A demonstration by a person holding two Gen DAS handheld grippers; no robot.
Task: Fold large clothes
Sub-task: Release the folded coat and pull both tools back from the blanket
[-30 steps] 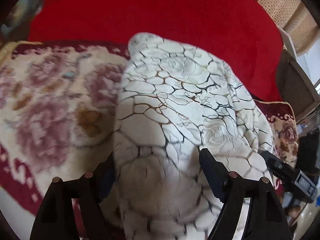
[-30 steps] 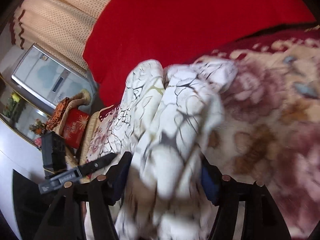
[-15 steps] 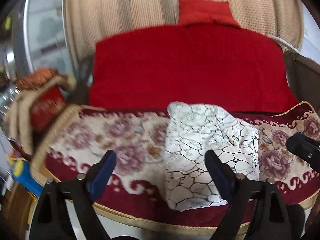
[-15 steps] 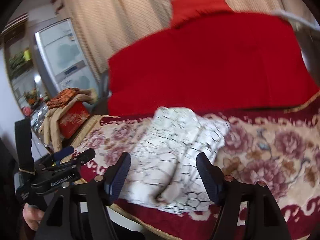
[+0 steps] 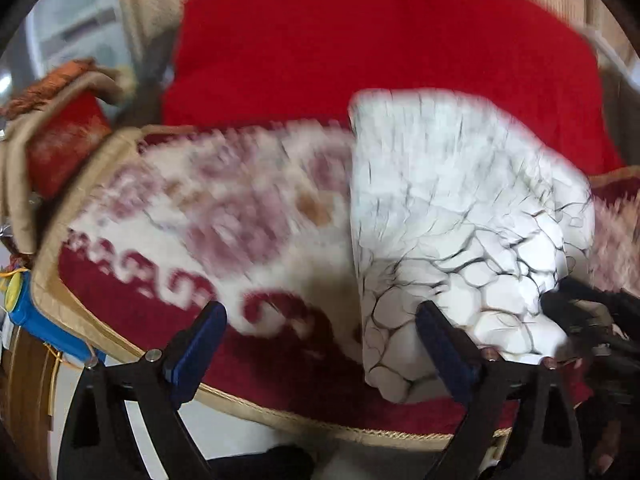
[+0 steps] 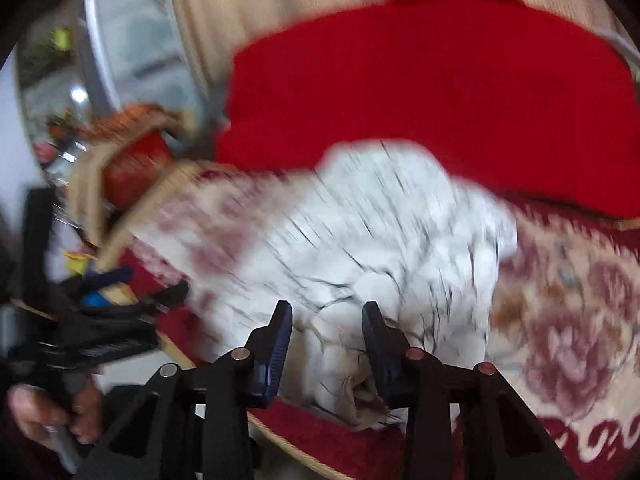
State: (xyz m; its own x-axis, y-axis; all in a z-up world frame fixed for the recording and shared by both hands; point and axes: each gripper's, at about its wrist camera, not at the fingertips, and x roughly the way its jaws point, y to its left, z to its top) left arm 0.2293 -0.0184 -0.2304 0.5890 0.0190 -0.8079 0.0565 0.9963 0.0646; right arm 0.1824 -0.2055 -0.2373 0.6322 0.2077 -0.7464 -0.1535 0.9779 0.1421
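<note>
Between the jaws of the left gripper (image 5: 320,344) lies only the red border of the flowered blanket (image 5: 224,208); these jaws stand spread wide and have just been opening, with nothing pinched. The gripper tilts downward over the front of the couch, its right finger overlapping the near corner of the folded white garment (image 5: 460,208) in view, though contact cannot be told.

The right gripper (image 6: 326,344) also points down at a slant, its jaws drawn partly together after just closing. The garment's crumpled front edge (image 6: 360,264) shows in the gap between them, but blur hides whether the pads press on it. A hand (image 6: 48,412) grips the other tool at lower left in that view.

The garment, white with dark crackle lines, lies folded on the blanket, its far end against the red backrest cover (image 5: 380,40). The blanket's gold-trimmed front edge (image 5: 280,412) runs just beneath both grippers; flowered surface lies open to the left and right of the garment.
</note>
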